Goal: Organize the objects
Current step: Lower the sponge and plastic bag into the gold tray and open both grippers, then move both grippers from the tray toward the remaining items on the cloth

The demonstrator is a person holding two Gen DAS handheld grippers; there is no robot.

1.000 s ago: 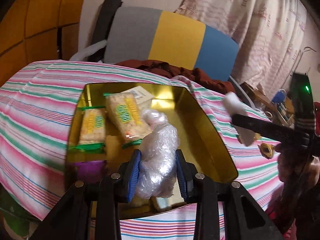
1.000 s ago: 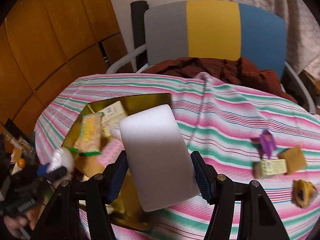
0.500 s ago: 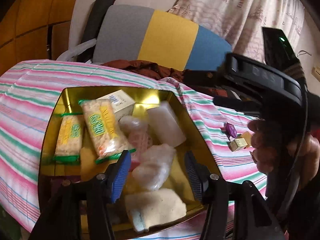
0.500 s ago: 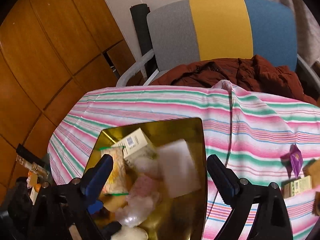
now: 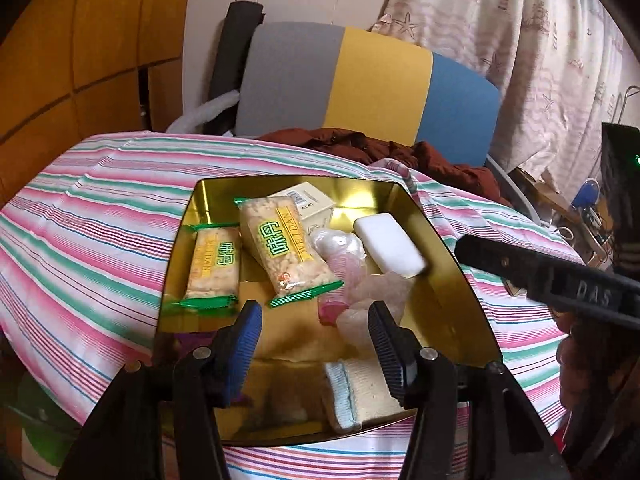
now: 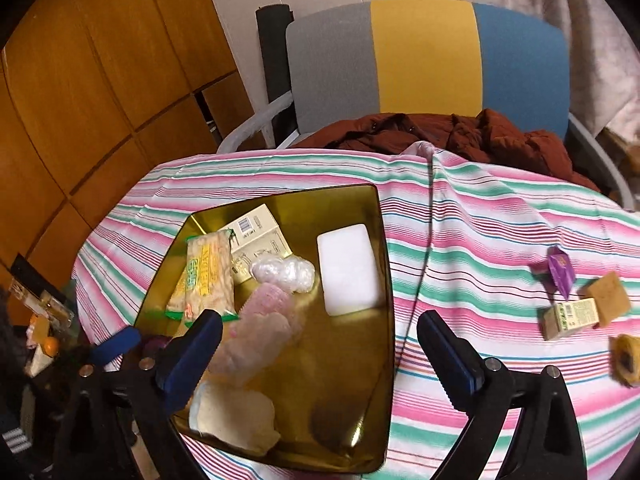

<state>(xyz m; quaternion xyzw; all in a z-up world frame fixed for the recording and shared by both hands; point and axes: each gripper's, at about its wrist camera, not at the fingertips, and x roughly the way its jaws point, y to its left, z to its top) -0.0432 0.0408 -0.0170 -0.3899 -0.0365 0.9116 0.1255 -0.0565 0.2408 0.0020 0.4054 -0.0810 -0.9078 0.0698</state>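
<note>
- Gold tray [image 6: 382,264] sits on the striped tablecloth [image 6: 500,216], holding a white block [image 6: 347,269], two snack packets [image 5: 286,258], a cream box [image 6: 256,229] and bubble-wrapped bundles [image 6: 282,274].
- Left gripper [image 5: 316,344] hangs over the tray's near edge, jaws apart, holding nothing.
- Right gripper [image 6: 320,354] hovers above the tray's near part, jaws wide, empty.
- Right of the tray, well apart, lie a purple wrapper [image 6: 560,270] and small boxes [image 6: 570,318].

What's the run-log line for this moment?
left gripper: open, empty | right gripper: open, empty | white block: in gold tin | small items: on striped cloth
</note>
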